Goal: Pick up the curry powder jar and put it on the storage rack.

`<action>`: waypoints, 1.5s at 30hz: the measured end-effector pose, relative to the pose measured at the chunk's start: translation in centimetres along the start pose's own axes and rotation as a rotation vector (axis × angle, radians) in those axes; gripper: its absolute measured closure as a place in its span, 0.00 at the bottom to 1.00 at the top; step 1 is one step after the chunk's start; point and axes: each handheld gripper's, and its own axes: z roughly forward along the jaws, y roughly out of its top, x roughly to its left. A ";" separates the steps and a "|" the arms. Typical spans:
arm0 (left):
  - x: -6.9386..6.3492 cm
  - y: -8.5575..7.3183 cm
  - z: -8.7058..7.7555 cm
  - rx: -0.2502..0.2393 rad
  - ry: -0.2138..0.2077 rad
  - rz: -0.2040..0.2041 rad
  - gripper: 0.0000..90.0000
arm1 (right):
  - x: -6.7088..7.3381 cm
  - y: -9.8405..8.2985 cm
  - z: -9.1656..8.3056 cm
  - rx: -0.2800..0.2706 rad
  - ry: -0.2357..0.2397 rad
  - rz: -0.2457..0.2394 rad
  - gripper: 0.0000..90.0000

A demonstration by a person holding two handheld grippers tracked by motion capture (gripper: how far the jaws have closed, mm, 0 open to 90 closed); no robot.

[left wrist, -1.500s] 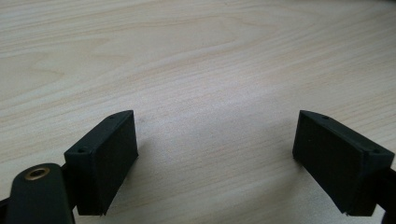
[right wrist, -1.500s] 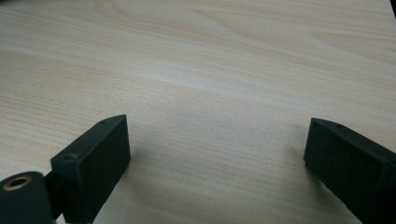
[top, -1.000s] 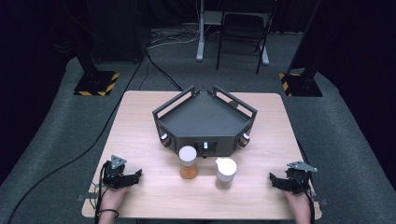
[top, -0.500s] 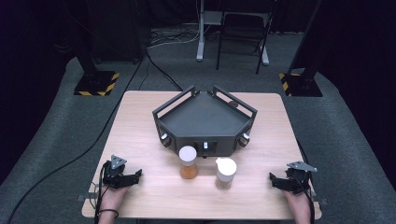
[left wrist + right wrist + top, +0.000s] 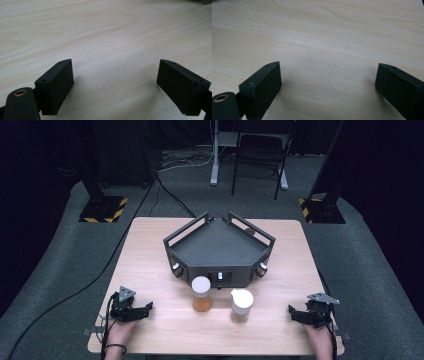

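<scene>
Both my left gripper (image 5: 145, 307) and right gripper (image 5: 293, 311) sit gaping, empty. The orange jar (image 5: 201, 294) stands ahead of my left; I'd approach level, jaws straddling it below the lid.

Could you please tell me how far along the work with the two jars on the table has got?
Nothing looks done yet. The orange-filled jar and the white-lidded jar stand capped in front of the dark tray. Left tool and right tool rest open on the table, holding nothing. Everything is left.

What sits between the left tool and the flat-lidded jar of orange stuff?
Nothing: in the high view, bare table separates the open left tool from the jar.
</scene>
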 end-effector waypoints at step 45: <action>-2.6 2.2 -1.2 -0.120 -0.204 0.069 0.15 | 0.0 0.0 0.0 0.000 0.006 -0.004 0.06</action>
